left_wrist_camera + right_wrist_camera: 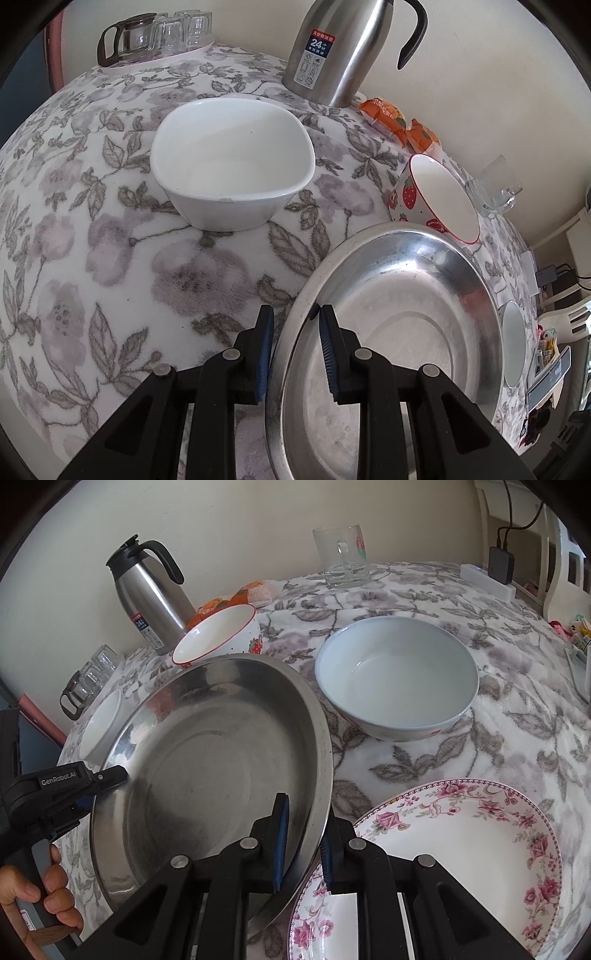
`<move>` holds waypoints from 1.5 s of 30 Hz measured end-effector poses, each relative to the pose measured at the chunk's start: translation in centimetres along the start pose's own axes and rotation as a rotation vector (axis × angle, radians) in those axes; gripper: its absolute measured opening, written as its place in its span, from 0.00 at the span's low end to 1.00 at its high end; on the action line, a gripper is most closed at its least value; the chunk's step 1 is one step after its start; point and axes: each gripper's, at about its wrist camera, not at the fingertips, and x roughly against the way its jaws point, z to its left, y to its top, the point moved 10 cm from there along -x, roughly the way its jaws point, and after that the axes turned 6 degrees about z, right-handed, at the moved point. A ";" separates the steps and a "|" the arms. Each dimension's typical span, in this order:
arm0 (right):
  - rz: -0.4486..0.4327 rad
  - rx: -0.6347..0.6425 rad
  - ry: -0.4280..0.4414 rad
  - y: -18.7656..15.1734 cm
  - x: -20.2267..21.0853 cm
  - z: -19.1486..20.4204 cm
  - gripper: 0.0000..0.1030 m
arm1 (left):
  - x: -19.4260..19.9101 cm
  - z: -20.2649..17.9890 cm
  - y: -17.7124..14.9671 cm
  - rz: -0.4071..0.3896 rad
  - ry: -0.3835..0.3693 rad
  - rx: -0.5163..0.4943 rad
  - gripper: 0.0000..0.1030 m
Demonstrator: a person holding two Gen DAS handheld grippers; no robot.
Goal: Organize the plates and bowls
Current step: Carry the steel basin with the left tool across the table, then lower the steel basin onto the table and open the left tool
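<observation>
pan (207, 738): shiny metal | tablecloth (92, 229): fuzzy cloth | white bowl (232, 162): glossy ceramic

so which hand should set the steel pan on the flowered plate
Right, likely. The right gripper grips the steel pan rim directly over the flowered plate; the left gripper holds the far rim, away from it.

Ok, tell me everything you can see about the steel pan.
The steel pan is round, wide and shallow, bare dull metal with a flat bottom, sloped wall and thin rolled rim; it is empty. It sits tilted, overlapping the floral plate edge. The left claw pinches its rim on one side, the right claw on the opposite side. The strawberry bowl stands right behind it; whether they touch I cannot tell.
</observation>
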 end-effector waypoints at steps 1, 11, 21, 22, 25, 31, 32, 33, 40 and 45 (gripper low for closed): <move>0.001 -0.001 0.001 0.0 0.0 0.0 0.16 | 0.0 0.0 0.0 0.001 -0.001 -0.001 0.25; 0.004 -0.002 0.000 -0.1 -0.1 0.1 0.16 | 0.0 0.0 0.0 0.011 -0.016 0.004 0.25; -0.005 -0.023 -0.008 0.2 0.6 -0.4 0.26 | 1.1 0.0 -0.2 0.015 -0.015 -0.006 0.40; -0.008 -0.026 -0.007 0.3 0.8 -0.4 0.26 | 1.4 0.0 -0.1 0.008 -0.011 -0.011 0.40; -0.020 -0.028 -0.005 0.4 1.3 -0.4 0.26 | 2.4 0.0 0.0 -0.018 0.017 -0.028 0.46; -0.044 -0.002 -0.027 0.6 2.0 -0.1 0.50 | 3.5 0.3 -0.3 -0.038 0.095 -0.054 0.61; -0.046 0.004 -0.028 0.7 2.0 0.0 0.50 | 3.6 0.3 -0.3 -0.040 0.102 -0.058 0.67; -0.048 0.009 -0.031 0.7 2.1 0.1 0.52 | 3.7 0.3 -0.4 -0.043 0.111 -0.063 0.74; -0.066 0.039 -0.035 0.9 2.5 0.5 0.73 | 4.1 0.8 -0.7 -0.055 0.213 -0.089 0.84; -0.074 0.050 -0.037 1.0 2.6 0.6 0.81 | 4.1 0.5 -1.3 -0.055 0.259 -0.130 0.86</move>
